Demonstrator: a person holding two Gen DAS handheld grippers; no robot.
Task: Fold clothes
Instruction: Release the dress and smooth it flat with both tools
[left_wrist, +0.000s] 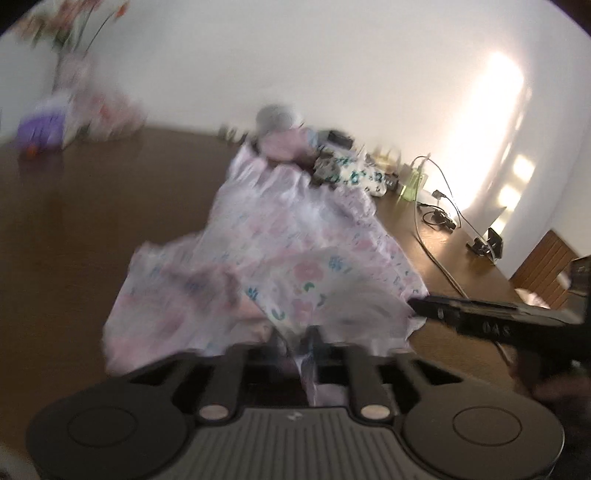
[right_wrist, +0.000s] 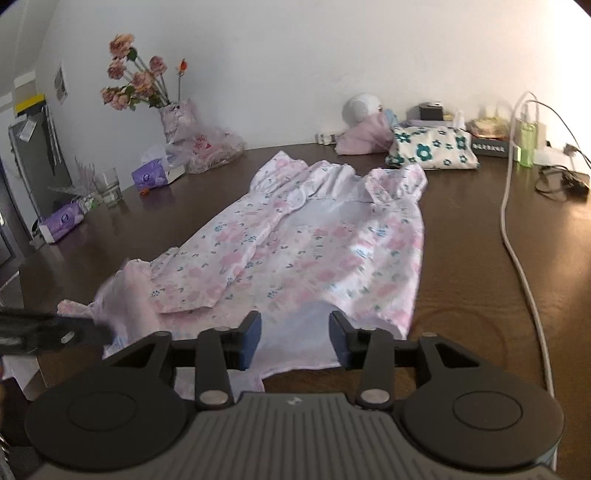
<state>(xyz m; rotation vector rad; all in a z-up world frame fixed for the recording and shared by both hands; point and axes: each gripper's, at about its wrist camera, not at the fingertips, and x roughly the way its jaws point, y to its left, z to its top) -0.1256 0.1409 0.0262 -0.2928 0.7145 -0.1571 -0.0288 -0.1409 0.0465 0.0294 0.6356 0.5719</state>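
A white dress with pink flowers (right_wrist: 314, 243) lies spread on the dark wooden table (right_wrist: 469, 295), neckline toward the wall. Its left side is folded inward. My right gripper (right_wrist: 295, 339) stands open at the near hem, blue pads (right_wrist: 251, 339) apart, with white fabric lying between and below them. My left gripper (right_wrist: 88, 332) comes in from the left at the dress's bunched near-left corner. In the blurred left wrist view the dress (left_wrist: 280, 251) drapes over my left gripper (left_wrist: 299, 350) and hides its fingertips. The right gripper (left_wrist: 480, 321) shows there at the right.
Along the wall stand a vase of flowers (right_wrist: 173, 118), a glass (right_wrist: 109, 184), purple tissue packs (right_wrist: 151, 177), a pink cloth bundle (right_wrist: 365, 136), a floral pouch (right_wrist: 432, 147) and a green bottle (right_wrist: 526, 144). A white cable (right_wrist: 517, 240) runs down the table's right side.
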